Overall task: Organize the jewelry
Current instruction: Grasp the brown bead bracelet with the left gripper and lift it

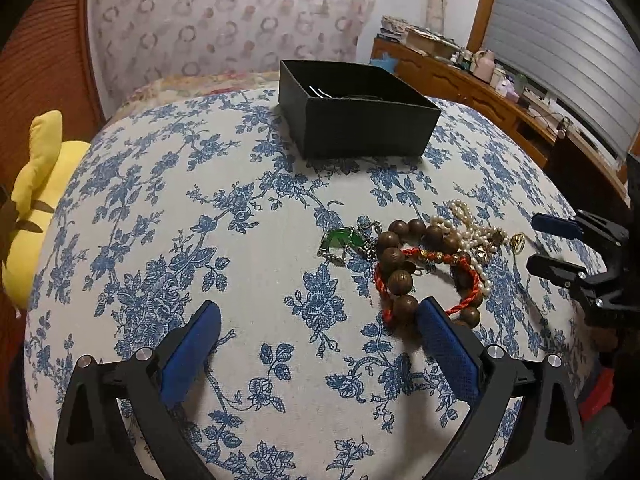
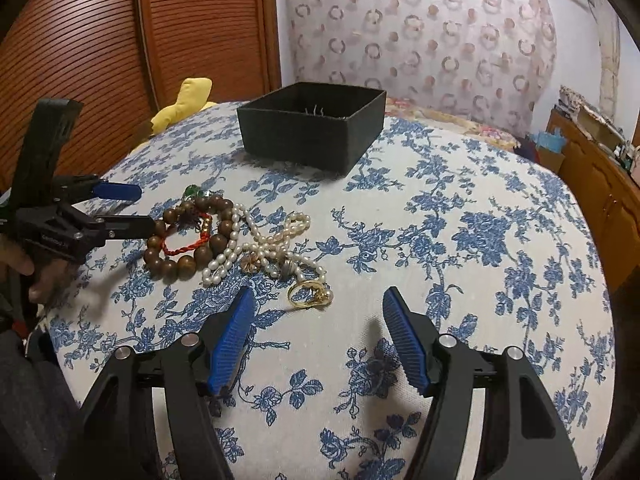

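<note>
A pile of jewelry lies on the blue-flowered cloth: a brown wooden bead bracelet (image 1: 394,258) (image 2: 170,266), a red cord bracelet (image 1: 466,300) (image 2: 184,249), a pearl necklace (image 1: 474,236) (image 2: 256,246), a green pendant (image 1: 340,240) (image 2: 193,191) and a gold ring (image 1: 519,242) (image 2: 310,293). An open black box (image 1: 352,112) (image 2: 312,130) stands behind the pile. My left gripper (image 1: 318,314) (image 2: 138,208) is open, its right finger beside the wooden beads. My right gripper (image 2: 318,308) (image 1: 544,242) is open, with the gold ring just ahead of it.
A yellow plush toy (image 1: 38,192) (image 2: 184,106) lies at the cloth's left edge. A wooden slatted door (image 2: 120,48) and a patterned cushion (image 2: 420,40) stand behind. A cluttered wooden sideboard (image 1: 480,84) runs along the right.
</note>
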A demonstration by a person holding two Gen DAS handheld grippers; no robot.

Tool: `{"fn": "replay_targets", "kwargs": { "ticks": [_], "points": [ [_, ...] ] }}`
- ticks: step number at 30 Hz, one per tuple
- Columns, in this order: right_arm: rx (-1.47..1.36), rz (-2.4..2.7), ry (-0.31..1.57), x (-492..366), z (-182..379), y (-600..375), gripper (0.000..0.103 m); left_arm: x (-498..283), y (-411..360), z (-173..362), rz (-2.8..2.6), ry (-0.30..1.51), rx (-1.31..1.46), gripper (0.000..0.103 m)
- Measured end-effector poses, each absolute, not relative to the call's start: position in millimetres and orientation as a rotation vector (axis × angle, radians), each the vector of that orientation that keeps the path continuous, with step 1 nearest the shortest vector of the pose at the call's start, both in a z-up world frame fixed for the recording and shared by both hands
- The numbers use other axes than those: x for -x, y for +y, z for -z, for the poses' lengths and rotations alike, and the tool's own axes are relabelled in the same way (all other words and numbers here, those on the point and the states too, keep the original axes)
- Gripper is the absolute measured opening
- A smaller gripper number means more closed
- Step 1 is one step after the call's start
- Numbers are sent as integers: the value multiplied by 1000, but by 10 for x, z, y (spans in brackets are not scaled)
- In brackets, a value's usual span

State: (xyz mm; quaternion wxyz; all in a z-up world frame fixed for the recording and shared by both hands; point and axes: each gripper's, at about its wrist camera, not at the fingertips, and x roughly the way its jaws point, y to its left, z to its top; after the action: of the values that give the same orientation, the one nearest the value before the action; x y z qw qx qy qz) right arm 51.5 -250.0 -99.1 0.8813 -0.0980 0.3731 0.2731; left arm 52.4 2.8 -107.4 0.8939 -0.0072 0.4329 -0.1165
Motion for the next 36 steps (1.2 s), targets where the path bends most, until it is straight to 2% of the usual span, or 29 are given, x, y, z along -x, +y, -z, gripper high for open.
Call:
{"fn": "replay_targets", "kwargs": {
  "ticks": [6,11,19,21,22,36],
  "points": [
    [231,-553,746,-470,997,-2462,68,-536,-47,1029,249,880,5,93],
    [212,-548,744,-473,995,-2495,68,-603,-128,1005,282,891,25,66],
    [173,-556,754,-510,994,-2541,68,-671,-278,1019,328,911,13,38],
    [171,-559,754,-508,996,-2538,68,-672,-306,1026,339,909,2,28],
    [169,-560,754,-509,996,-2541,68,-668,-320,1030,350,911,-2,17],
    [192,-544,757,-507,1013,-2508,68,-415,-278,488,388,754,50,15]
  ]
}}
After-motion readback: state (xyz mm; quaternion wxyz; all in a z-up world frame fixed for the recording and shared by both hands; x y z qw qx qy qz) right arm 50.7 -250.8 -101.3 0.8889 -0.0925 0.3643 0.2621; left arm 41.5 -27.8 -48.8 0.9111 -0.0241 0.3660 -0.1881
